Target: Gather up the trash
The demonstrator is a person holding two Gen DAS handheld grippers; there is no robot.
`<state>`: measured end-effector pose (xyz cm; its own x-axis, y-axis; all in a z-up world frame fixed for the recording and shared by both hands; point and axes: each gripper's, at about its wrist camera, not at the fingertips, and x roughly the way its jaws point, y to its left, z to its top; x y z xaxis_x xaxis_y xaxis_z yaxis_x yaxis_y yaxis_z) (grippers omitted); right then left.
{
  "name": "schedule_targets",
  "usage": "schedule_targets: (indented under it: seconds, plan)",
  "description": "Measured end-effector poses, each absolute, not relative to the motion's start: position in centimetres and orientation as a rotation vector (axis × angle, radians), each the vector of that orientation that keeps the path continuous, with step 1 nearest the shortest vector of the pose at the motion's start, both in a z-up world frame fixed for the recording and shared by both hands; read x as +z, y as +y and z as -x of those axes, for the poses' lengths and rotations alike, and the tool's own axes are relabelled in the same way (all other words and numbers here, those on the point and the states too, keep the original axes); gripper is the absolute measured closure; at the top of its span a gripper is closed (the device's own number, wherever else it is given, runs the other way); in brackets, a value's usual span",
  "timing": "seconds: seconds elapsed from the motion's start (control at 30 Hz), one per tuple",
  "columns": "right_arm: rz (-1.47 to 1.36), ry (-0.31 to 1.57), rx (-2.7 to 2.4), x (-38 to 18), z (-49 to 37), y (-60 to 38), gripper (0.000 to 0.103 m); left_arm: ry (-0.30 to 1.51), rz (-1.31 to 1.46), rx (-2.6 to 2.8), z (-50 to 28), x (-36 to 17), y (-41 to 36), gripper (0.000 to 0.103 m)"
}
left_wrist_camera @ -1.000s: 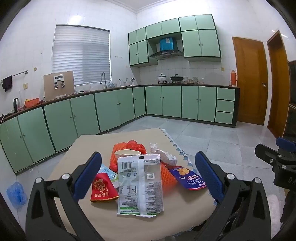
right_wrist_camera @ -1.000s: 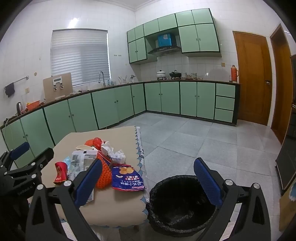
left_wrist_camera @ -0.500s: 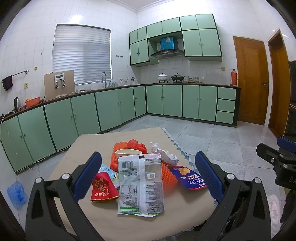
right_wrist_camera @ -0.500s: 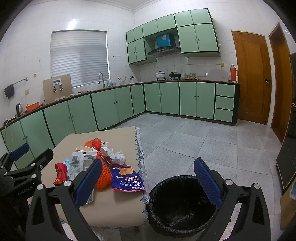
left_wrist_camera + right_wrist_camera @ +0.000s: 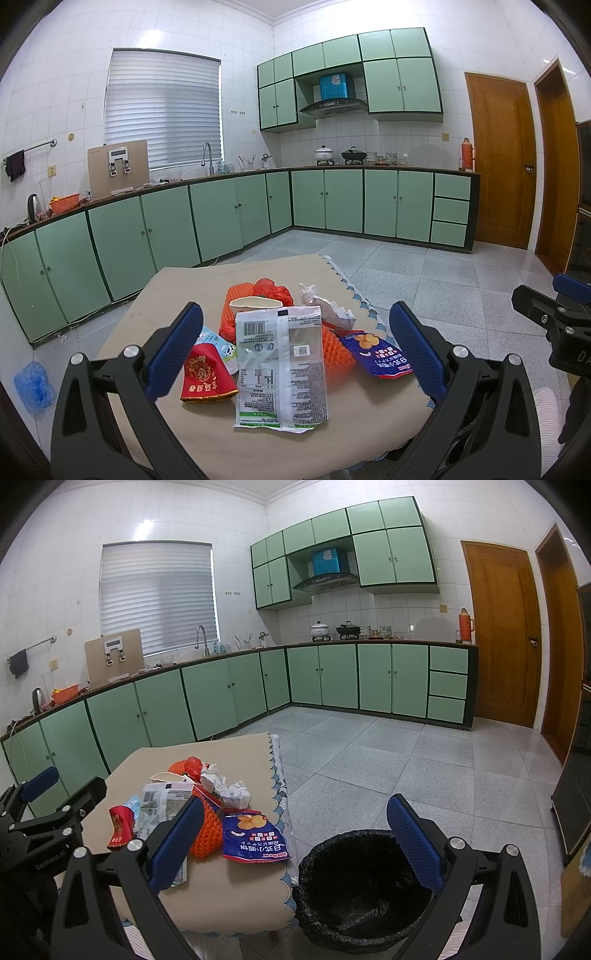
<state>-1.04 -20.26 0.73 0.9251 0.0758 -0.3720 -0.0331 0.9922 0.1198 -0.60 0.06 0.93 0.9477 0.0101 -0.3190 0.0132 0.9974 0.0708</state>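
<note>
- Left wrist view: our left tool [image 5: 295, 347] hangs with its fingers wide apart and nothing between them, low in the frame over the near edge of the bench [image 5: 173, 291]. The litter sits in a heap at centre: a white-and-green wrapper [image 5: 282, 373] on top and nearest, a red packet [image 5: 205, 380] to its lower left, a blue snack bag [image 5: 376, 356] to its right, orange foam netting [image 5: 332, 345] and a paper cup [image 5: 255, 304] behind.
- Right wrist view: our right tool [image 5: 295, 843] is also spread and empty, with the black-lined trash bin [image 5: 364, 882] on the floor at lower centre, just beside the bench's edge. The blue snack bag [image 5: 255, 838] lies closest to it.
- We judge nothing collected yet; this is the approach step. Next: lower one tool onto a top piece, pinch a thin edge, carry to the bin.
</note>
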Motion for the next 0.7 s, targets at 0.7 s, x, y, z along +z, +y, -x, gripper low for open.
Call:
schedule_targets:
  seconds: [0.7]
  plan:
    - [-0.118,0.379,0.053,1.8,1.6,-21.1,0.006,0.324,-0.072,0.000,0.6,1.0,0.0,0.005]
